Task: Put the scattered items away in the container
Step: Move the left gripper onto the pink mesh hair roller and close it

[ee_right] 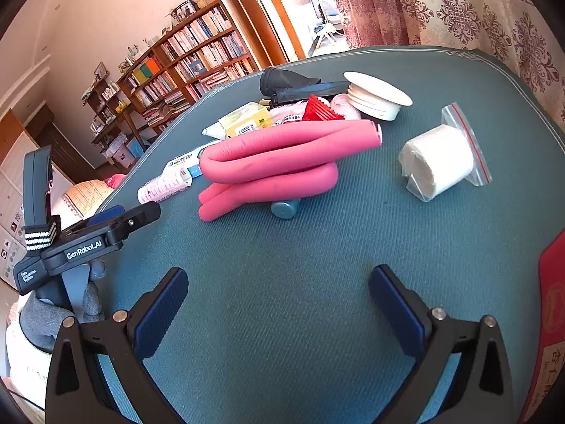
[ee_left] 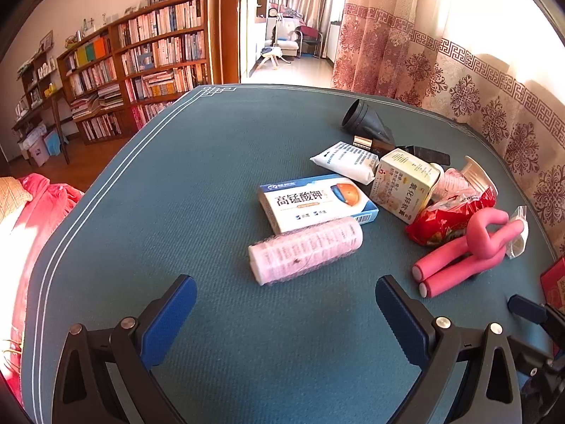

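Scattered items lie on a teal table point(ee_left: 176, 212). In the left wrist view: a pink wrapped bottle point(ee_left: 305, 249), a white-and-blue medicine box point(ee_left: 316, 203), a cream box point(ee_left: 406, 183), a white tube point(ee_left: 344, 160), a red packet point(ee_left: 448, 217), bent pink foam rods point(ee_left: 466, 254) and a black nozzle point(ee_left: 367, 118). My left gripper point(ee_left: 286, 304) is open and empty just short of the pink bottle. My right gripper point(ee_right: 279, 293) is open and empty, short of the pink foam rods point(ee_right: 282, 155). A bagged white roll point(ee_right: 441, 159) and a white lid point(ee_right: 378, 95) lie at right. The red container edge point(ee_right: 551, 282) is at far right.
A small blue cylinder point(ee_right: 286, 208) lies under the rods. The left gripper's body point(ee_right: 81, 243) sits at the table's left edge in the right wrist view. Bookshelves point(ee_left: 141, 63) stand beyond the table, patterned curtains point(ee_left: 476, 81) to the right, pink bedding point(ee_left: 31, 219) at left.
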Demonstrator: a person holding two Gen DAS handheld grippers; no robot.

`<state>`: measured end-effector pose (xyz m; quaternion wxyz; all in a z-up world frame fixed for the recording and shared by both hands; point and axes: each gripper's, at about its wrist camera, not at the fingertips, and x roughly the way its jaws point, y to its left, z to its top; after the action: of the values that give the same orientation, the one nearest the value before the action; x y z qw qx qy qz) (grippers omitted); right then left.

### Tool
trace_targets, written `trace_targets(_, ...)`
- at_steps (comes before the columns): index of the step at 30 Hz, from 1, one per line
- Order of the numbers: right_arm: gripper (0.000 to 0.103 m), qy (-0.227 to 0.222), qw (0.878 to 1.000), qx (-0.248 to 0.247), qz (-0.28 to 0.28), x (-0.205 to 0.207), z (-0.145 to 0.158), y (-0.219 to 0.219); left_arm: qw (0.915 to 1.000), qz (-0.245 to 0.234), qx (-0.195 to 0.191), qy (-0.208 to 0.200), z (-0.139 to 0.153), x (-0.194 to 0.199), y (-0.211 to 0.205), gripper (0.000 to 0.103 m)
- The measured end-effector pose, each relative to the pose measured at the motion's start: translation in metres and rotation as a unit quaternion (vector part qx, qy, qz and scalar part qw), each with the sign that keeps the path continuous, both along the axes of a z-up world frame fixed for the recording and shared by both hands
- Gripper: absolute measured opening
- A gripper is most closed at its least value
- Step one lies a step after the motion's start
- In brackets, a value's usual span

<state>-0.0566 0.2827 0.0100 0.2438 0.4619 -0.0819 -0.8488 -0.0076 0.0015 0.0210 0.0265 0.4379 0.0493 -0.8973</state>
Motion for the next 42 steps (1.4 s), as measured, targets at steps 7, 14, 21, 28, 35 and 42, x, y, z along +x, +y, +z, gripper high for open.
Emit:
trace_targets(7, 0.103, 0.001, 1.0, -0.002, -0.001, 0.0, 0.0, 0.0, 0.9986, 0.043, -0.031, 0.002, 0.007, -0.024, 0.019, 0.103)
trace_targets(14, 0.103, 0.001, 1.0, -0.007, -0.001, -0.001, -0.001, -0.001, 0.9936, 0.074, -0.086, 0.0, -0.007, -0.037, 0.022, 0.102)
trace_targets(21, 0.103, 0.002, 1.0, -0.006, -0.002, -0.001, -0.001, 0.0, 0.9982, 0.055, -0.009, -0.021, -0.022, -0.047, 0.003, 0.095)
trace_targets(28, 0.103, 0.004, 1.0, -0.005, -0.003, 0.002, -0.001, -0.001, 0.9989, 0.029, 0.035, 0.012, -0.014, -0.036, -0.001, 0.075)
trace_targets(35, 0.103, 0.008, 1.0, 0.001, -0.012, 0.003, 0.0, -0.001, 0.9979, 0.0, 0.059, 0.026, -0.003, -0.018, 0.006, 0.075)
trace_targets(42, 0.102, 0.008, 0.999, 0.0, -0.048, 0.003, 0.001, 0.007, 0.9963, -0.004, 0.082, 0.025, 0.0, -0.016, 0.009, 0.075)
